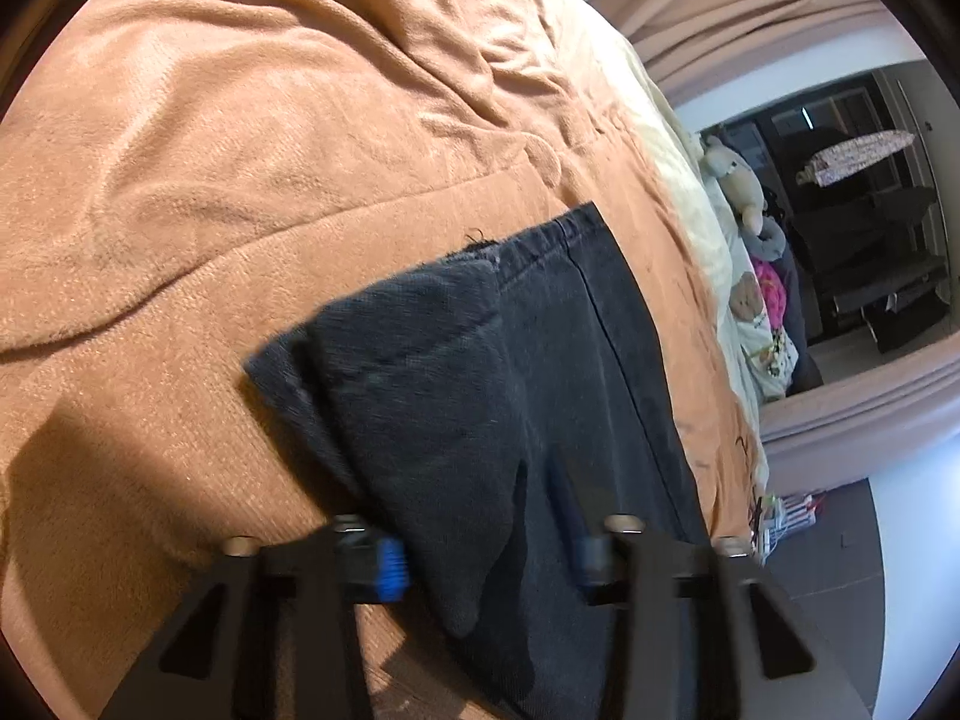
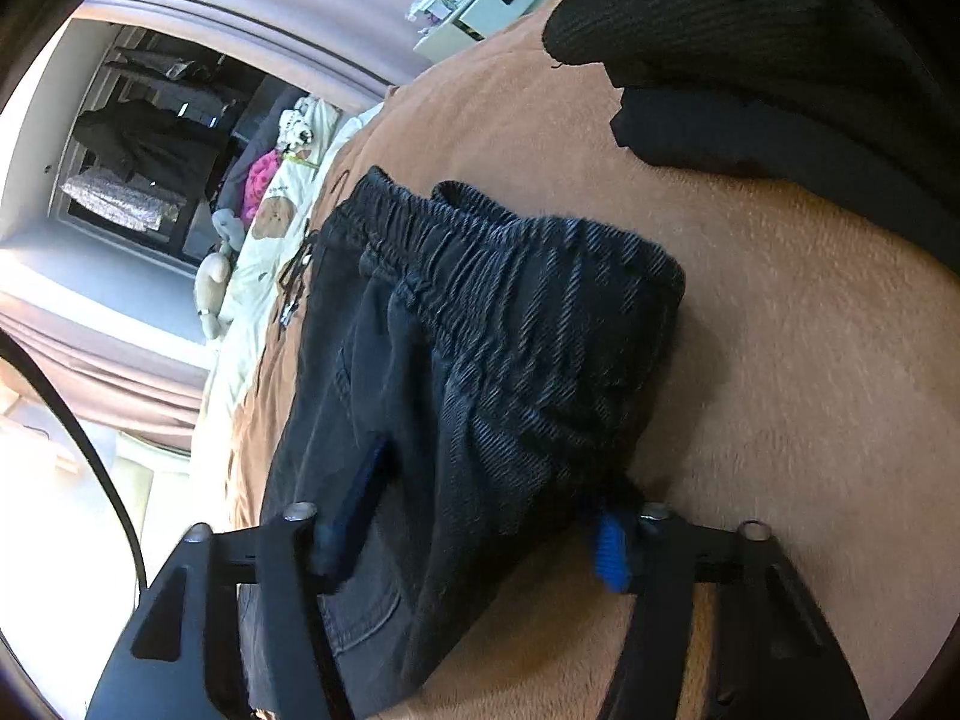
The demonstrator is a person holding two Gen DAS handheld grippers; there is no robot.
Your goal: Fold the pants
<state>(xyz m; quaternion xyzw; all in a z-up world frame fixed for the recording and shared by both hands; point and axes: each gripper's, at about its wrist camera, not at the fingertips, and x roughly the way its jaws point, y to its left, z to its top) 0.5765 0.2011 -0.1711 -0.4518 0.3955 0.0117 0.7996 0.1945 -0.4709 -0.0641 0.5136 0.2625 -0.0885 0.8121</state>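
Left claw [image 1: 489, 564] part open, pants [image 1: 540, 372] hem fold between jaws, pads apart from cloth. Right claw [image 2: 474, 540] straddles bunched waistband; grip unclear. Blanket [image 1: 240, 180] beneath.

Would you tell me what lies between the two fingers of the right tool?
In the right wrist view, the dark pants, bunched near the elastic waistband, lie between the right tool fingers, over the brown blanket.

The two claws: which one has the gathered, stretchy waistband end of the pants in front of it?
The right claw: the elastic waistband of the pants lies ahead of it. The left claw faces flat hem ends.
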